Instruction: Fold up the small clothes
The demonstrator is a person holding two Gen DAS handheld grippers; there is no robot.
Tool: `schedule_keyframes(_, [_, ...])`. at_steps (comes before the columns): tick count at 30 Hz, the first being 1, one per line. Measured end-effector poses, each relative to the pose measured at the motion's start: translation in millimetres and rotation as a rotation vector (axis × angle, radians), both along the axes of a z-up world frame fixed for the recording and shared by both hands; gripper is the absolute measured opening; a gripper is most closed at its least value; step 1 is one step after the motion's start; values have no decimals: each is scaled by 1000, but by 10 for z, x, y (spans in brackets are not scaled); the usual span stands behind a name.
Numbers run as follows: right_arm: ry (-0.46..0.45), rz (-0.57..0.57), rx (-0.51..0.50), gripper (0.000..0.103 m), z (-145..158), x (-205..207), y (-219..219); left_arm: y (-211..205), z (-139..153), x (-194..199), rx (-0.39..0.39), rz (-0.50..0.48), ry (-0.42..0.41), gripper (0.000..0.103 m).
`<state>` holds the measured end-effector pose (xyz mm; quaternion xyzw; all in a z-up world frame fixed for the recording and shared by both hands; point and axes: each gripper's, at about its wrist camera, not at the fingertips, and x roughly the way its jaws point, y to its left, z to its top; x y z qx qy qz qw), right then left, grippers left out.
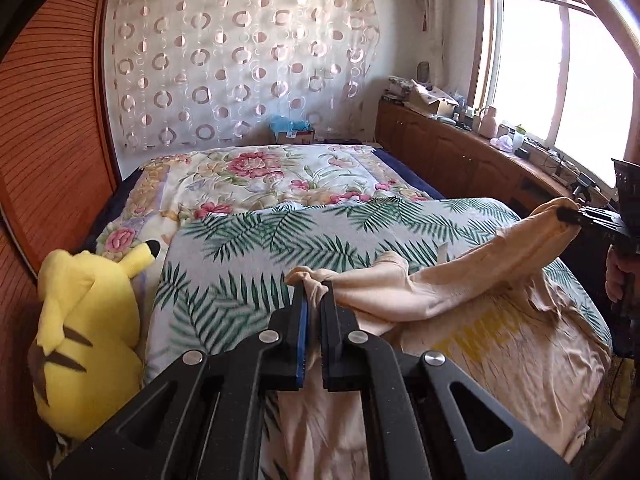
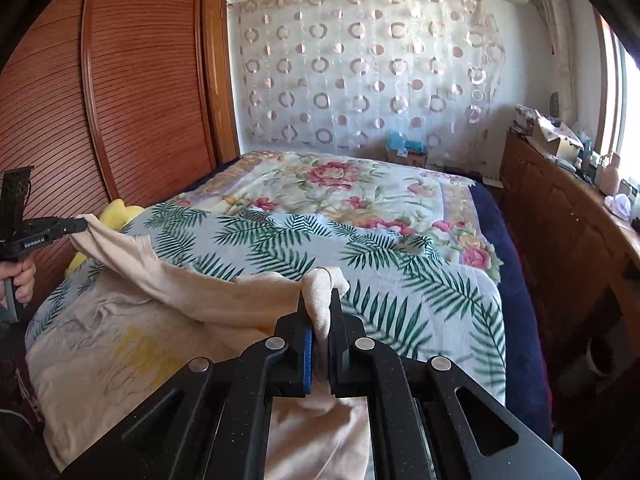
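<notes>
Peach shirt [image 1: 460, 280] stretched above palm-leaf blanket [image 1: 248, 248], one bunched corner clamped in each gripper, left [image 1: 315, 292] and right [image 2: 320, 304].

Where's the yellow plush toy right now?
The yellow plush toy sits at the left view's left edge, between the wooden wardrobe and the palm-leaf blanket.
</notes>
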<state>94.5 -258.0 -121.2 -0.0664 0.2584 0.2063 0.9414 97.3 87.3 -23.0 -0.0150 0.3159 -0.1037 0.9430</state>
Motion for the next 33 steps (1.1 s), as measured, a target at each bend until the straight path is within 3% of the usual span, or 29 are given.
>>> schedule_keyframes(8, [48,-5,11,5,-75,-819,-231,122,-37,-692,-20,35,-6,6])
schedule_keyframes(18, [121,-10,25,5,118,-1438,-444,158,-8,-1212,-10,77,31,6])
schedule_keyframes(22, [173,-21,-22,5,-18,-1499,-455,197,-98,-1180,-12,93,68,22])
schedule_keyframes(23, [184,-29,-30,7,-38,-1485,-455,205,-112,-1180,-14,94,66,31])
schedule_keyframes(24, [190,-43,-41,11,-42,-1460,-453,225,-122,-1150,-17,96,63,41])
schedule_keyframes(25, [188,-60,-55,19,-41,-1440,-454,250,-133,-1139,-19,97,62,44])
schedule_keyframes(28, [167,-82,-69,27,14,-1387,-455,260,-162,-1029,-10,85,67,63])
schedule_keyframes(29, [162,-85,-72,40,22,-1368,-449,260,-180,-966,-5,83,66,70])
schedule_keyframes(31, [150,-95,-80,53,9,-1264,-429,256,-212,-849,-3,80,76,74])
schedule_keyframes(33, [152,-96,-86,54,-41,-1132,-390,261,-267,-687,-9,74,92,75])
